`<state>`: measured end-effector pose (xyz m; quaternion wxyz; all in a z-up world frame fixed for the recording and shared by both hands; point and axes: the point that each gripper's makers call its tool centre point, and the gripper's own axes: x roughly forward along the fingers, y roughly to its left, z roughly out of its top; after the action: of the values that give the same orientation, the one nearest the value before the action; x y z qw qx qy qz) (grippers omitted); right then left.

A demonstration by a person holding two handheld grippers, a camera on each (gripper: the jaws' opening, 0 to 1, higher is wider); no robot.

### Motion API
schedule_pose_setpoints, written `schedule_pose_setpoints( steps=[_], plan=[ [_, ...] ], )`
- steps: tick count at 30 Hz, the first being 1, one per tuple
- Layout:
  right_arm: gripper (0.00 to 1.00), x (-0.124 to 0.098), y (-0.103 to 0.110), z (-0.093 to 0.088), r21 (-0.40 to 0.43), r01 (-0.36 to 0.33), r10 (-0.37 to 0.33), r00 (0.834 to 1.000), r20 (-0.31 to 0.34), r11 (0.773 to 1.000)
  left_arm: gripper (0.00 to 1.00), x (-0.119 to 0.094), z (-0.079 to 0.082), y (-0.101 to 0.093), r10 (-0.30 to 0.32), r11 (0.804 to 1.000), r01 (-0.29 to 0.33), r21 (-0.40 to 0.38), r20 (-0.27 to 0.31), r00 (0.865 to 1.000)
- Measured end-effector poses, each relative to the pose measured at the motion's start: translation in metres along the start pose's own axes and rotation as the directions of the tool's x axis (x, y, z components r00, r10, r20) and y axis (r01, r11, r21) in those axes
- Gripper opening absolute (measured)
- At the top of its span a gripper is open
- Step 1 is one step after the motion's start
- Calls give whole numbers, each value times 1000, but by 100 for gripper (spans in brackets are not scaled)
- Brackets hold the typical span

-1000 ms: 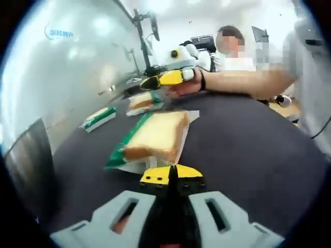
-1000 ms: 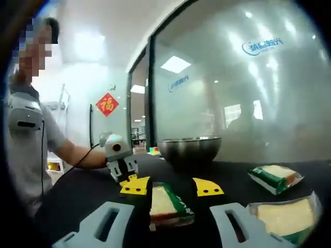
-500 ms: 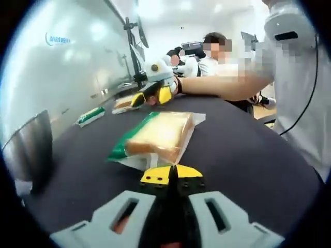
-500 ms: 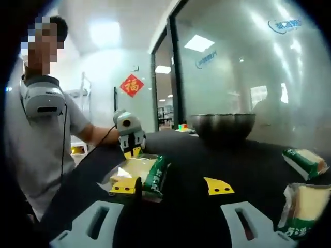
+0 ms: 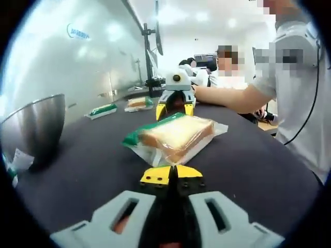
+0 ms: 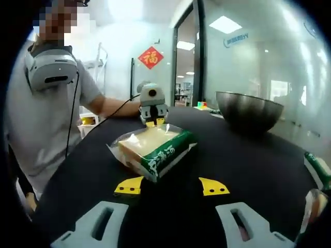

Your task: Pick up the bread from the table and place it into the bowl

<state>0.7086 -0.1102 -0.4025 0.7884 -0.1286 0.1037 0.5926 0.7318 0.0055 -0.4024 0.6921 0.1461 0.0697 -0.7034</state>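
- Left gripper [image 5: 171, 174] of mine is clenched, its yellow tips pressed together on nothing, low over the black table [image 5: 258, 165].
- Just ahead of those tips lies the wrapped bread [image 5: 175, 136], flat on the table in its clear and green bag.
- Beyond the bread, facing me, is my right gripper [image 5: 175, 109], with its yellow tips spread.
- Off to the left of my left gripper stands the steel bowl [image 5: 32, 129], well apart from the bread.
- Two more bread packs [image 5: 103, 110] lie farther back.
- From my right gripper [image 6: 171, 186], the jaws are released and apart, and the bread [image 6: 153, 149] lies just ahead between their lines, untouched.
- Bowl [image 6: 247, 111] sits ahead to the right; my left gripper [image 6: 152, 123] is past the bread.
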Motion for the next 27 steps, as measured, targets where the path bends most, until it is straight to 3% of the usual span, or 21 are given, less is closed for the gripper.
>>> schedule_pose_setpoints(
  steps=[2,6,10,16,22,25,27],
  plan=[
    [27,-1,2,3,-14,-14,14,1000,7,1000,0,0,0,1,5,1000,-5,-6,0,1000],
    [22,1,11,2,-23,-49,49,999,-9,999,0,0,-1,3,12,1000,-12,-12,3,1000],
    [8,0,22,5,-8,-89,88,996,-9,996,0,0,-1,4,18,1000,-17,-11,6,1000],
    [1,-1,19,4,-23,-82,81,996,-21,996,0,1,0,3,26,1000,-26,-7,7,1000],
    [0,-6,10,4,-35,-80,80,997,-20,996,0,1,0,3,41,999,-41,-4,2,999],
    [0,-7,8,4,-42,-77,76,997,-24,996,0,1,0,5,65,995,-66,-77,-20,998],
    [0,-7,7,5,-35,-76,75,997,-21,996,0,1,0,7,67,994,-69,-82,-25,997]
  ],
)
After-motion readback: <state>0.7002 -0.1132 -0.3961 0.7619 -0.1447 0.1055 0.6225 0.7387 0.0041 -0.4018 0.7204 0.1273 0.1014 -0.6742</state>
